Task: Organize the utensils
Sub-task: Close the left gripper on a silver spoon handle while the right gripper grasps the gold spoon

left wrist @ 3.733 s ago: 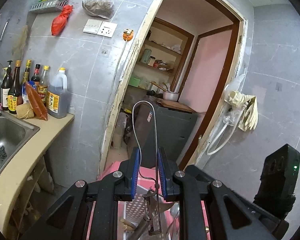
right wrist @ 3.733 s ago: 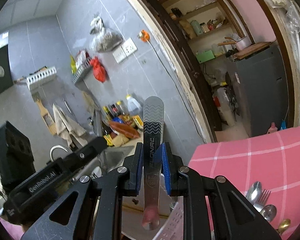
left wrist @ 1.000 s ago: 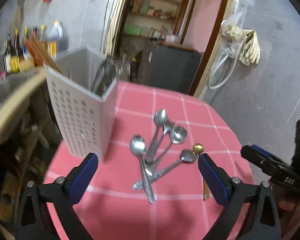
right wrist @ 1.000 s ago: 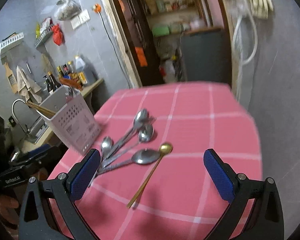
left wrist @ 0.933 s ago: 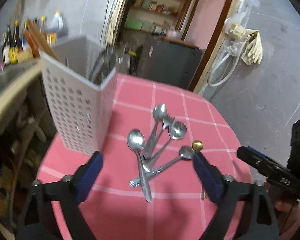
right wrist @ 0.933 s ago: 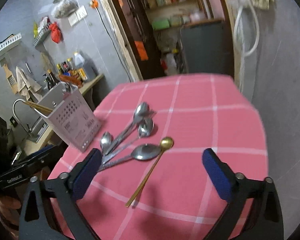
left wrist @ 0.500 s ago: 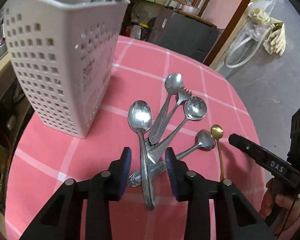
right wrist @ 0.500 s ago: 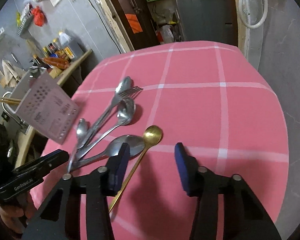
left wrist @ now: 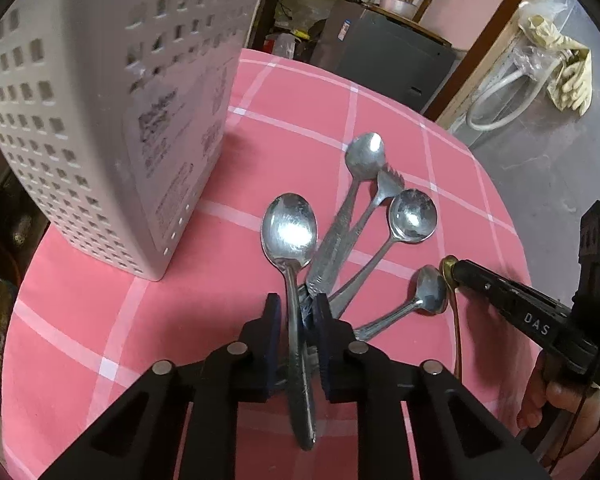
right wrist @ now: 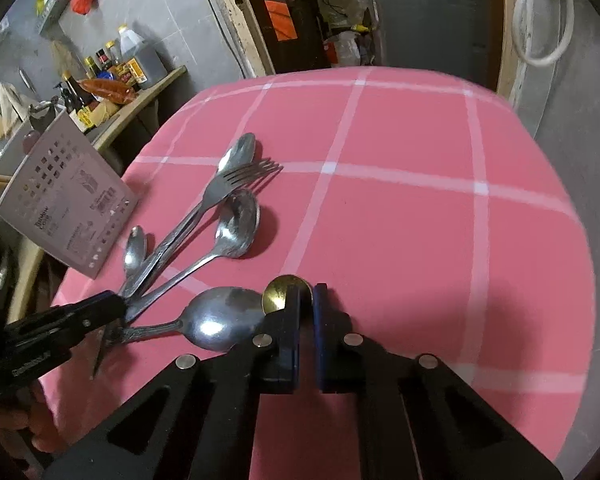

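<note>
Left gripper [left wrist: 296,312] fingers closing around handle of large steel spoon [left wrist: 290,232], bowl ahead of fingertips on pink-checked counter [left wrist: 100,312]. Right gripper [right wrist: 306,312] fingers nearly together, pinching gold spoon [right wrist: 278,292] at neck, bowl protruding just ahead. White perforated caddy [left wrist: 100,120] well left of left fingers.

Grey tiled walls [right wrist: 168,4] are seen. A pink white-checked tablecloth [right wrist: 400,216] is spread over the table. A dark wooden door frame [left wrist: 476,46] is set beside a grey metal cabinet [left wrist: 392,60]. Brown sauce bottles [right wrist: 112,64] are ranged on a beige counter [right wrist: 140,100].
</note>
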`<act>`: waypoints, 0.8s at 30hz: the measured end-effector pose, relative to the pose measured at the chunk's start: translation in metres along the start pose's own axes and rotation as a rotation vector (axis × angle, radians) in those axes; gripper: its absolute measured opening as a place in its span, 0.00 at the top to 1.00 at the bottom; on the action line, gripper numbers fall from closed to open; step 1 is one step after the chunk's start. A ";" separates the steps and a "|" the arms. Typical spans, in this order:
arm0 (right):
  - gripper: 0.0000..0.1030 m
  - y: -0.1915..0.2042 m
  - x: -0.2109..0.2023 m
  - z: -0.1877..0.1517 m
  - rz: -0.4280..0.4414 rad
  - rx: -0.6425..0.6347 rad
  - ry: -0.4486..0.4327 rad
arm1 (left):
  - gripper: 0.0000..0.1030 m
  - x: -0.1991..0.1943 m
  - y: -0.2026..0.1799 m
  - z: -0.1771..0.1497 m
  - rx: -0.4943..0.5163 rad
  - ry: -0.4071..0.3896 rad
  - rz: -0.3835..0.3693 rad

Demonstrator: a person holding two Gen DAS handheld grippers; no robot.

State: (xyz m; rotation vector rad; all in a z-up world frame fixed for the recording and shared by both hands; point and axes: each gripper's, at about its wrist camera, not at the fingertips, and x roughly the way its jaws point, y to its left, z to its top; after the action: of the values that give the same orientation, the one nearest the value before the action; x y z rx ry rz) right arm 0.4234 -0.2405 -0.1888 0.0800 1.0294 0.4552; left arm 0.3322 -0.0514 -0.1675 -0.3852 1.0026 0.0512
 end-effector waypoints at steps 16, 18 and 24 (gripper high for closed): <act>0.99 -0.006 -0.043 -0.050 0.106 0.116 -0.017 | 0.97 -0.022 0.006 -0.015 0.008 0.072 -0.078; 0.99 -0.007 -0.048 -0.058 0.112 0.120 -0.007 | 0.97 -0.027 0.006 -0.021 0.012 0.088 -0.092; 0.98 -0.003 -0.052 -0.080 0.130 0.119 0.045 | 0.97 -0.032 0.013 -0.032 0.014 0.154 -0.130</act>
State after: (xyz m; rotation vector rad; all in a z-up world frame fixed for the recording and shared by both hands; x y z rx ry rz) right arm 0.3344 -0.2764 -0.1891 0.2447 1.0997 0.5152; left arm 0.2857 -0.0461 -0.1598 -0.4457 1.1273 -0.1040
